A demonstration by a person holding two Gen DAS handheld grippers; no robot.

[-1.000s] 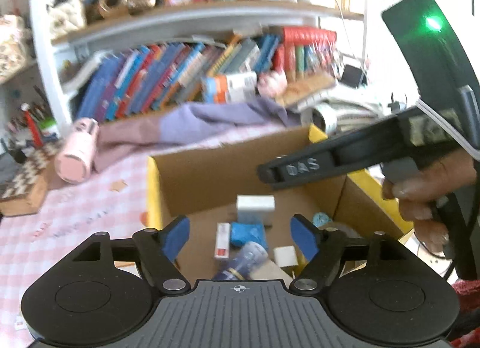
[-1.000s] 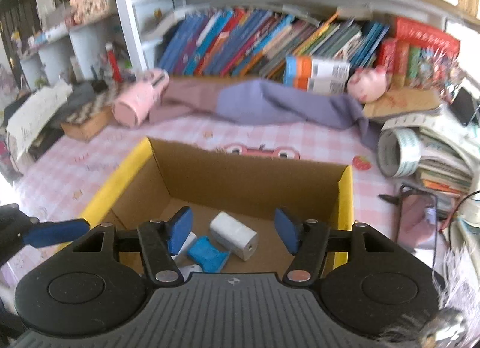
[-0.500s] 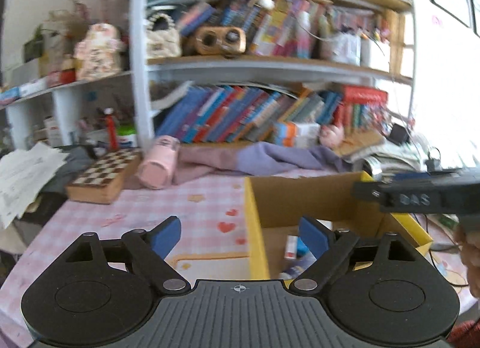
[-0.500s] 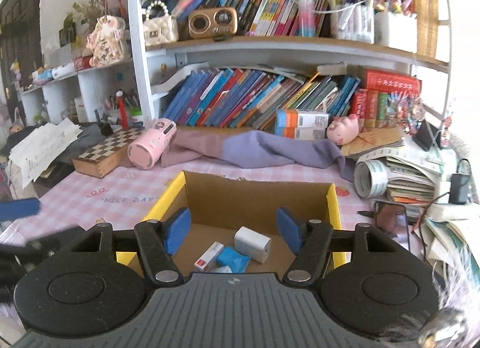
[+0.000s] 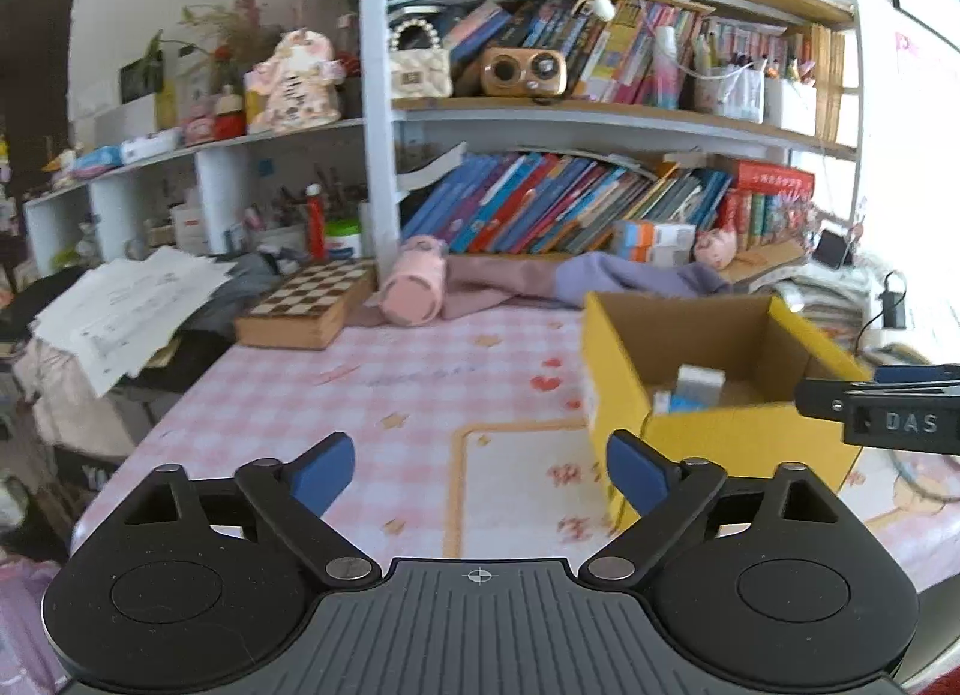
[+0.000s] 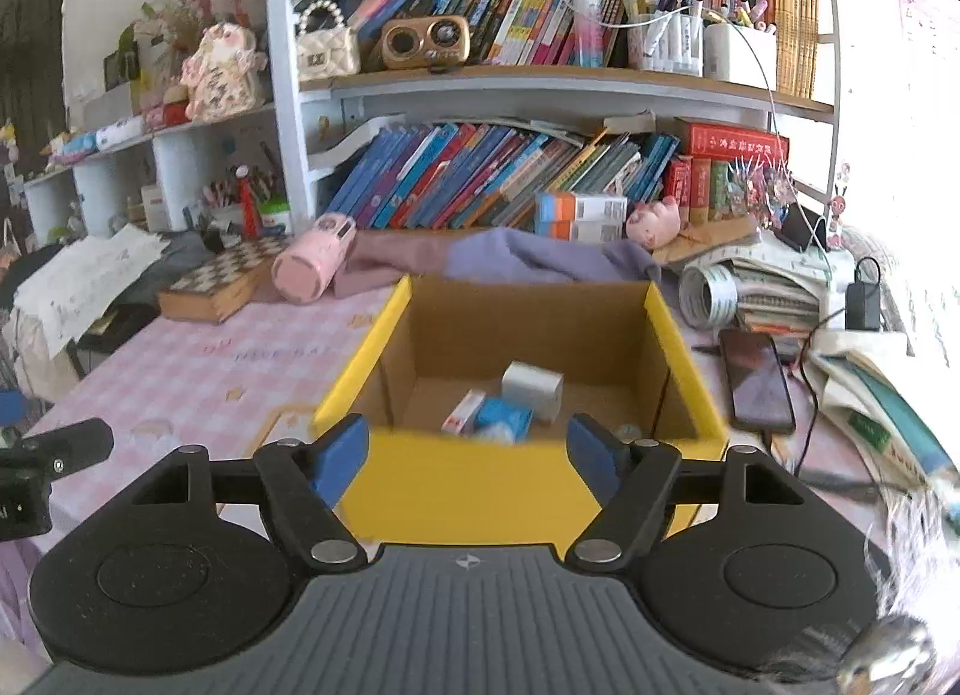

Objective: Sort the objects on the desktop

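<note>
**K:** Blue pads on both tools are bare. left gripper [image 5: 478, 470] jaws are opening, wide apart, only checked tablecloth [image 5: 360, 395] between them. right gripper [image 6: 468, 458] jaws are opening too, nothing pinched; the box's near wall sits behind the gap, untouched.

**M:** Where's the sorted stuff?

**K:** On the floor of the yellow cardboard box [image 6: 390, 329]: white block [image 6: 533, 390], blue packet [image 6: 503, 418], small red-and-white carton [image 6: 463, 413], all close together. The box stands on the tablecloth, right of the left tool.

**M:** Handling?

**K:** My guess: all light. The block looks rigid, so pinch across its flat sides. The packet looks soft and crinkly and may slip, so take it mid-body. The carton is thin, so squeeze gently.

**M:** Clearance?

**K:** Box walls are tall, so reach in from above. Left of the box the cloth is open. Right is tight: phone [image 6: 756, 380], cables, tape roll [image 6: 711, 296], paper stack. Behind are the pink bottle [image 6: 312, 263], chessboard [image 6: 222, 275] and purple cloth [image 6: 516, 257].
</note>
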